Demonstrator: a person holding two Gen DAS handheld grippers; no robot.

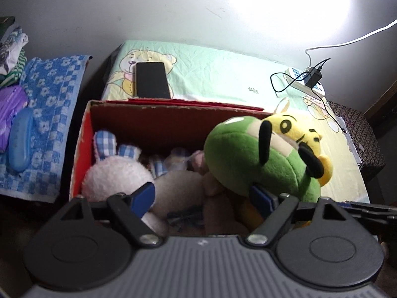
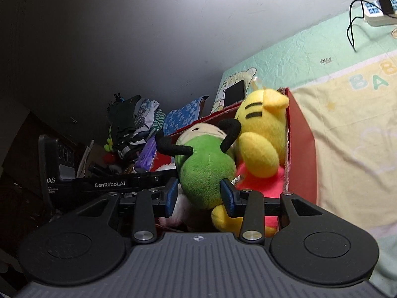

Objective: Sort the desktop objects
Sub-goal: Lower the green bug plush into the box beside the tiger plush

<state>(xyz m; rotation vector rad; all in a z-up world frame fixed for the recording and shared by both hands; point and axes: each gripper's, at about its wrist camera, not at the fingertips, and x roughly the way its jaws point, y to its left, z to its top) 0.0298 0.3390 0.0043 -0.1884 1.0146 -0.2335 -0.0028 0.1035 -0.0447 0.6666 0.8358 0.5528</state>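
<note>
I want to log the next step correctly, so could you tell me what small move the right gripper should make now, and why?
Probably lower the green plush toy a little further into the red box before releasing: the right gripper is closed on it, and the toy sits high above the other plush toys, over the box's right side.

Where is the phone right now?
In the left wrist view the phone lies flat on the teddy-bear cloth, behind the back wall of the red box of plush toys, toward its left end.
</note>
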